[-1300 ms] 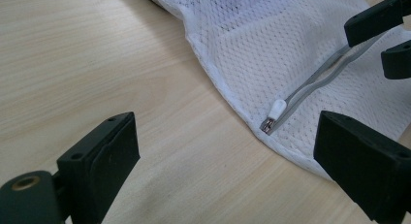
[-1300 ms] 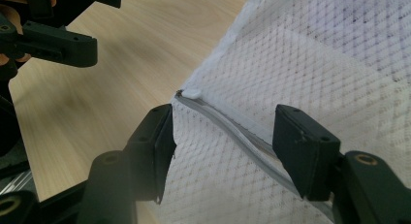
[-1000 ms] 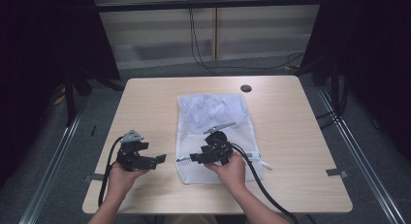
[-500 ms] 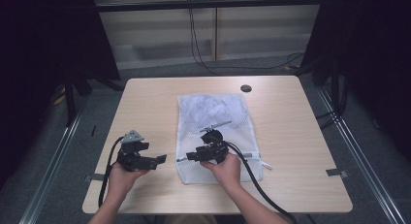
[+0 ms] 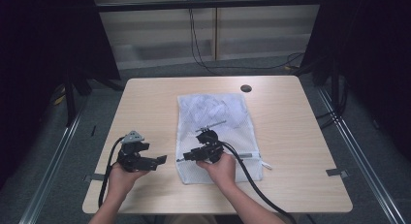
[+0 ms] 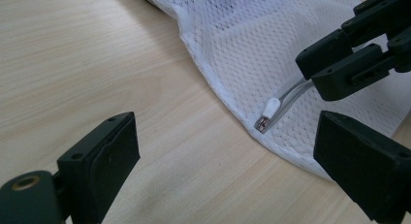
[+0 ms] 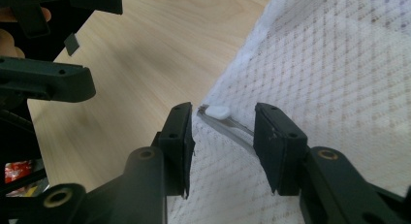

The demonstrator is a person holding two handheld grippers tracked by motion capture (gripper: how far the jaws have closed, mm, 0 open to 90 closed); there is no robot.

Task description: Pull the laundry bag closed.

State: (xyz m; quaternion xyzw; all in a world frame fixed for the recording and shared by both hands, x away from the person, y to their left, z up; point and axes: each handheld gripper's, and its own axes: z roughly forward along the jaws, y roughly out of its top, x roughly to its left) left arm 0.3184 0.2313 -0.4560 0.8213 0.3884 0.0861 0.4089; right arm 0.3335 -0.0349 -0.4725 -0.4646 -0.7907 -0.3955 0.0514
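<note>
Resting on the near part of the wooden table (image 5: 145, 195), the person's 2 hands each hold a black gripper, the left hand (image 5: 120, 178) toward the near-left corner and the right hand (image 5: 220, 167) at the near edge of a white mesh bag (image 5: 218, 117). In the high view the left gripper (image 5: 156, 161) sits on bare wood just left of the bag, not touching it; in its own view the 2 jaws stand spread wide with nothing between them, aimed at the bag's hemmed corner (image 6: 271, 136). The right gripper (image 5: 186, 158) lies over the bag's near-left corner, pointing toward the left gripper. Its jaws have just been closing, and in the right gripper view they stand partly drawn together on either side of the zipper pull (image 7: 218, 112), a thin metal strip with a small white tip; the pads (image 7: 186, 136) do not yet press on it, since a gap shows on both sides. The same pull (image 6: 269, 110) shows in the left gripper view, lying on the mesh at the bag's edge just in front of the right gripper's jaws. Beyond the hands, the bag stretches flat and lengthwise toward the far side of the table, with rumpled cloth showing faintly inside its far half. A small dark round grommet (image 5: 246, 88) sits in the tabletop near the far edge, well apart from the bag. Behind the table, cables (image 5: 203, 49) hang down a pale wall panel.
</note>
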